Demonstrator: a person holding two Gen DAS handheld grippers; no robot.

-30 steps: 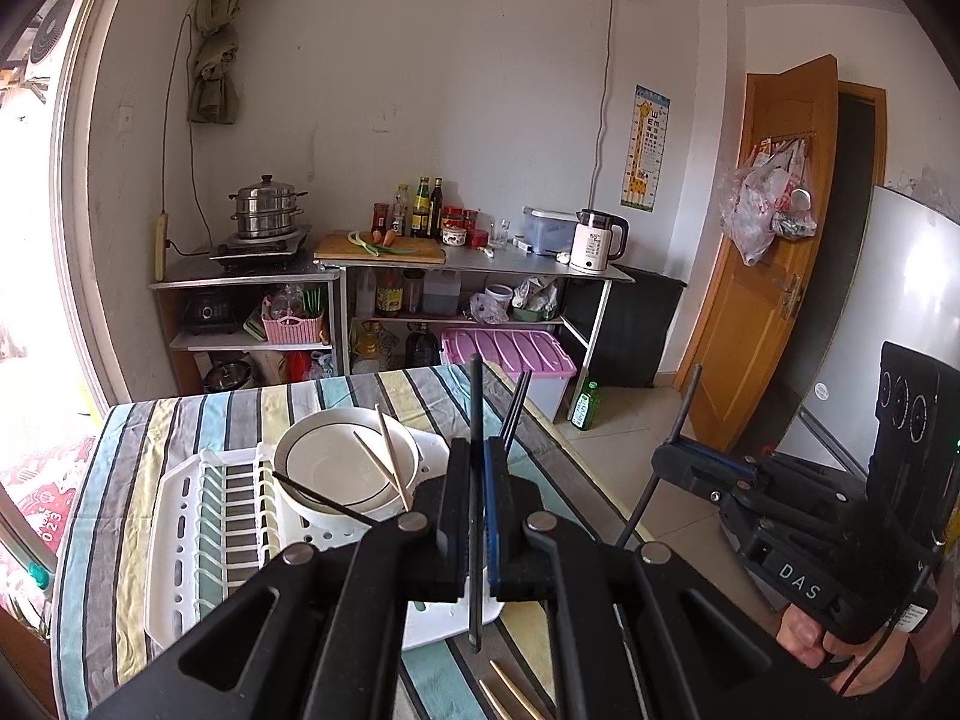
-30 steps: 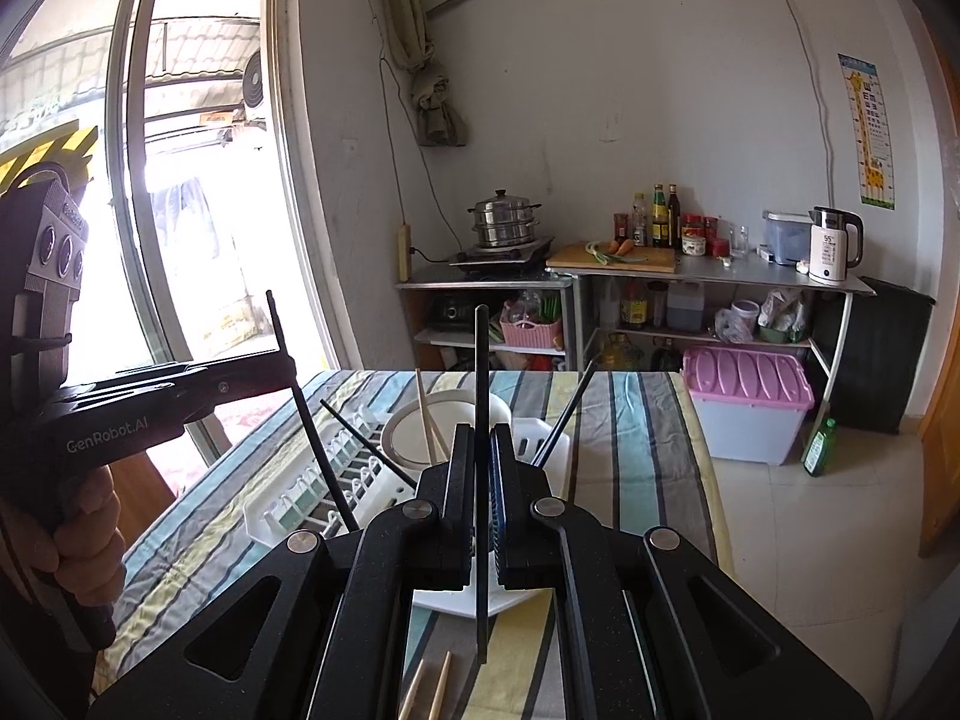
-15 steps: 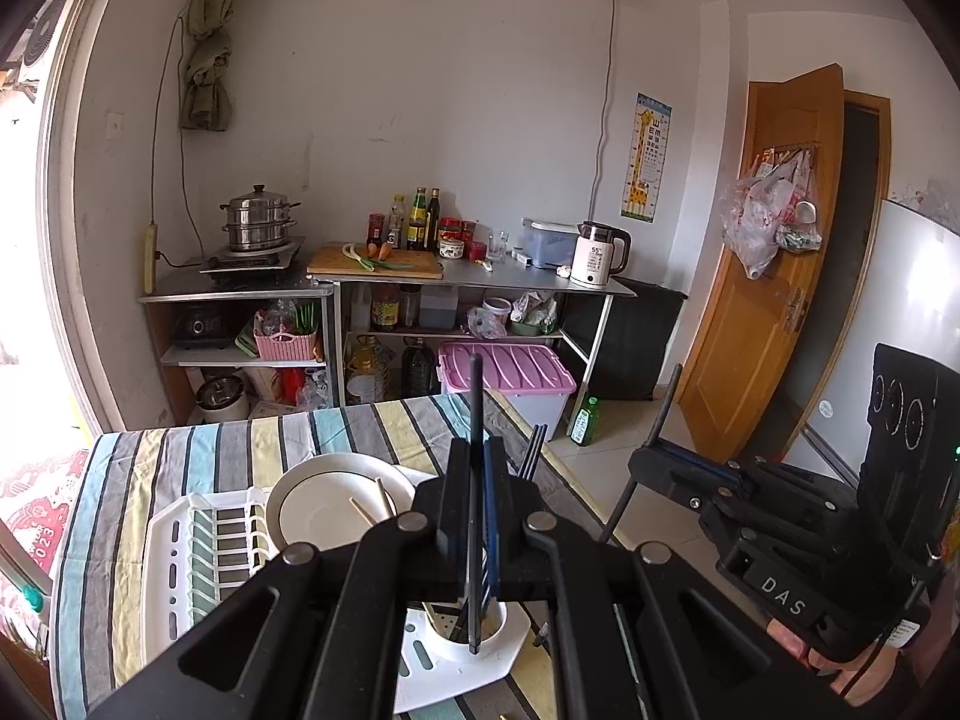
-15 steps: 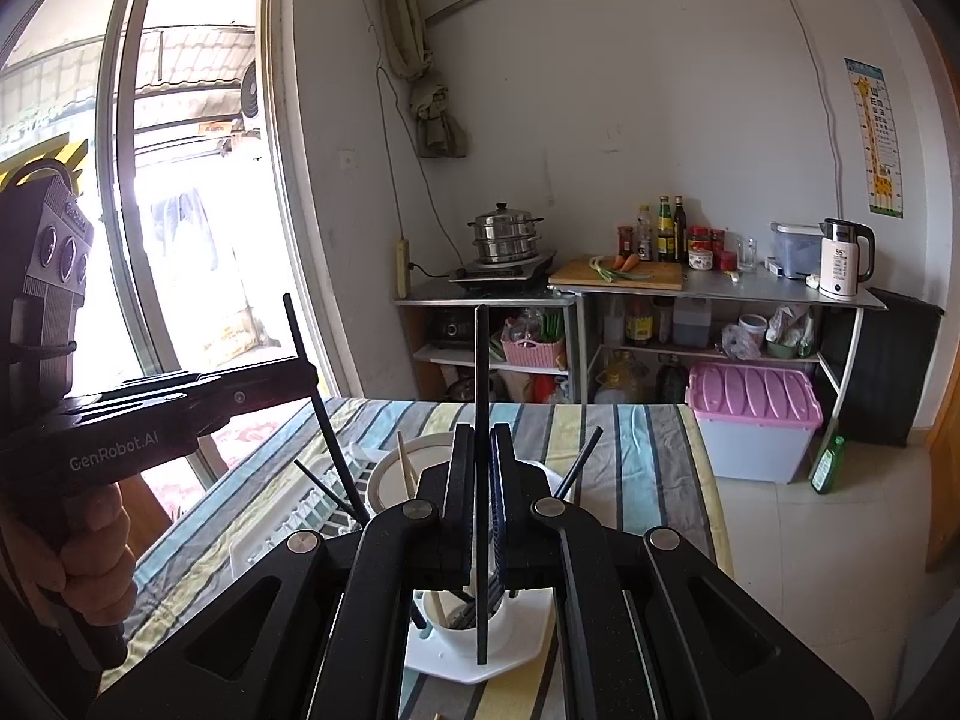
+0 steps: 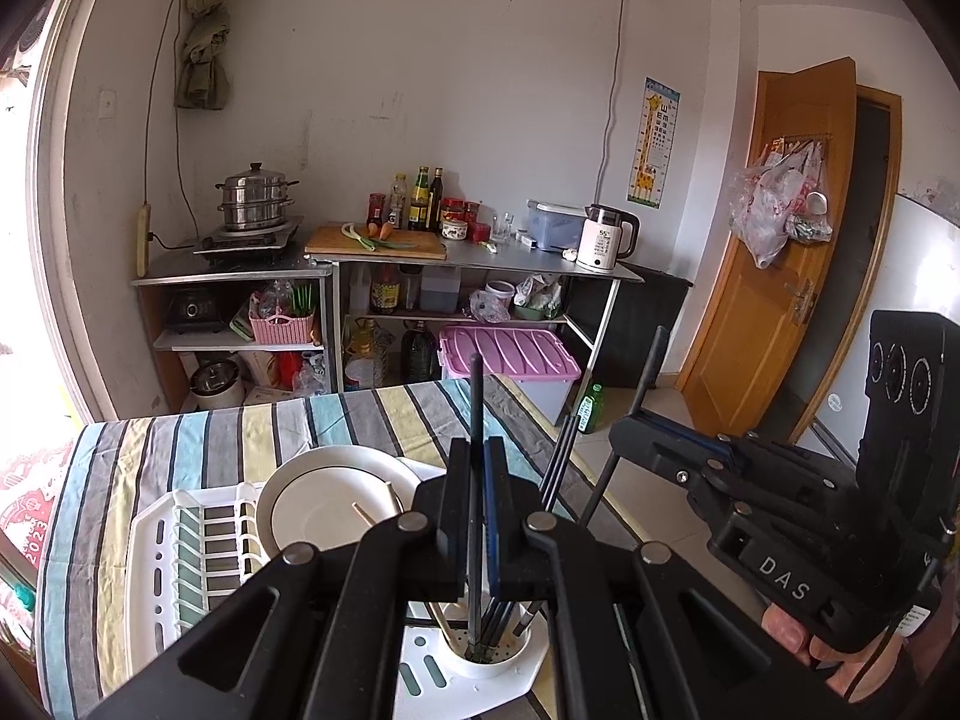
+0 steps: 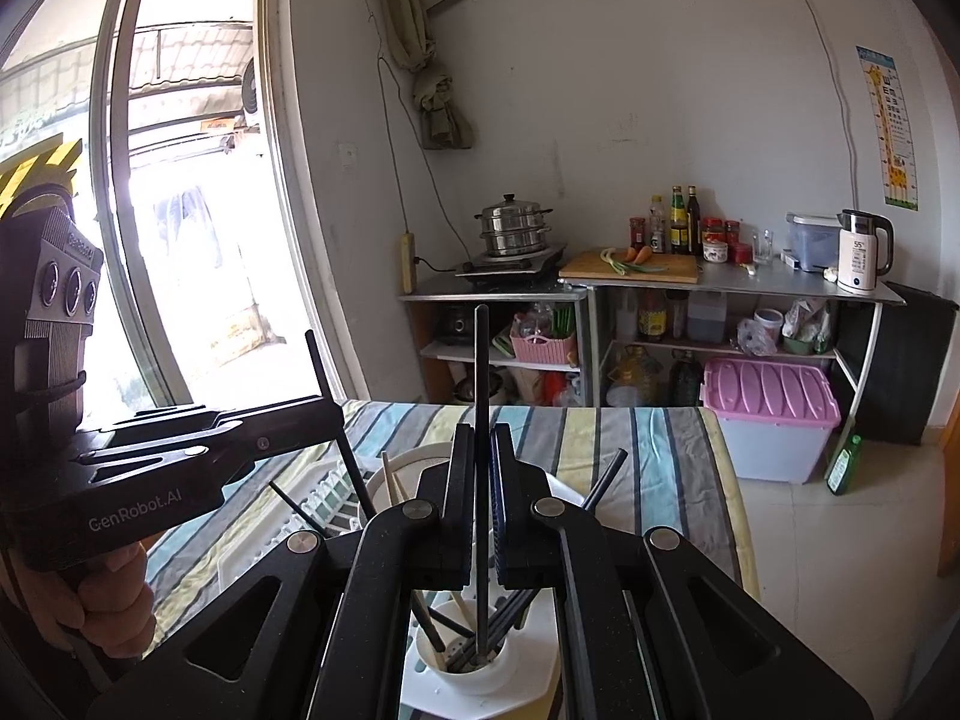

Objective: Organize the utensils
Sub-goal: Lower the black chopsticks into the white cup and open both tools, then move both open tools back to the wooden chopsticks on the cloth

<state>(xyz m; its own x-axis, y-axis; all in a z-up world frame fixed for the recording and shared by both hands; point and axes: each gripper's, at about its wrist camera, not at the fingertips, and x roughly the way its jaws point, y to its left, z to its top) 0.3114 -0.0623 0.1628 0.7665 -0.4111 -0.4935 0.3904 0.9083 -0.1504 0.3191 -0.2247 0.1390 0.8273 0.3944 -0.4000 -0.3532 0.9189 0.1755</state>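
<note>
A striped tablecloth [image 5: 198,444] fills the middle of the left wrist view, with a white dish rack [image 5: 174,546] at lower left holding a white plate [image 5: 324,510] on edge. At the bottom centre sits the rack's round white utensil cup [image 5: 489,660], with dark and wooden chopsticks standing in it. The left gripper [image 5: 477,510] has its fingers pressed onto a black chopstick [image 5: 475,402], long axis upright, lower tip down in the cup. In the right wrist view the right gripper [image 6: 480,498] likewise pinches a second black chopstick [image 6: 481,372], vertical, its lower end inside the cup.
</note>
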